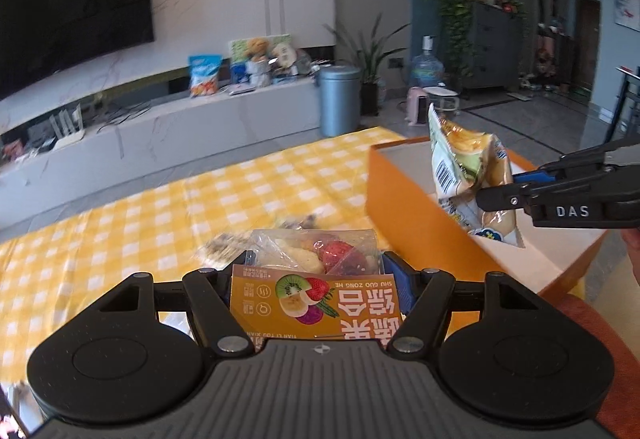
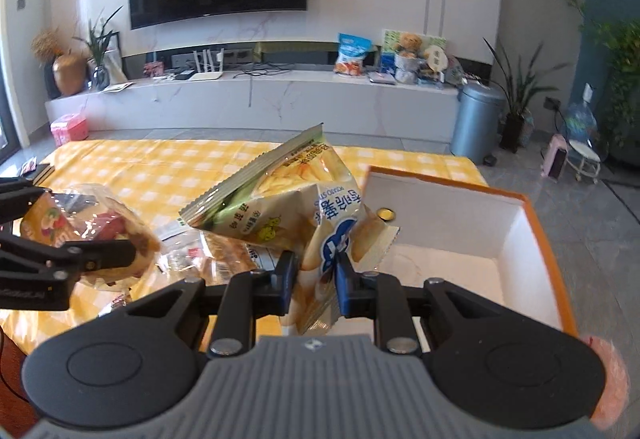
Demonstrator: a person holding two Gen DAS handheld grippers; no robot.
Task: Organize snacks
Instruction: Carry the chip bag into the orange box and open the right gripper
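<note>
My left gripper point(image 1: 316, 271) is shut on a dried fruit snack bag point(image 1: 316, 295), orange-labelled with a clear top, held above the yellow checked tablecloth point(image 1: 168, 215). The right wrist view shows that same left gripper point(image 2: 84, 227) and fruit bag point(image 2: 116, 223) at the left. My right gripper point(image 2: 314, 275) is shut on a pale yellow-green potato chip bag point(image 2: 280, 199), pinched near its lower end and tilted left. In the left wrist view the right gripper point(image 1: 496, 189) holds the chip bag point(image 1: 460, 159) over the orange box point(image 1: 400, 191), whose white inside point(image 2: 452, 215) looks nearly bare.
More clear-wrapped snacks point(image 2: 208, 259) lie on the cloth beneath the chip bag, left of the box. A small round yellow thing point(image 2: 386, 214) sits low in the box. Beyond the table are a white TV bench point(image 2: 280, 99) and a grey-blue bin point(image 2: 476, 119).
</note>
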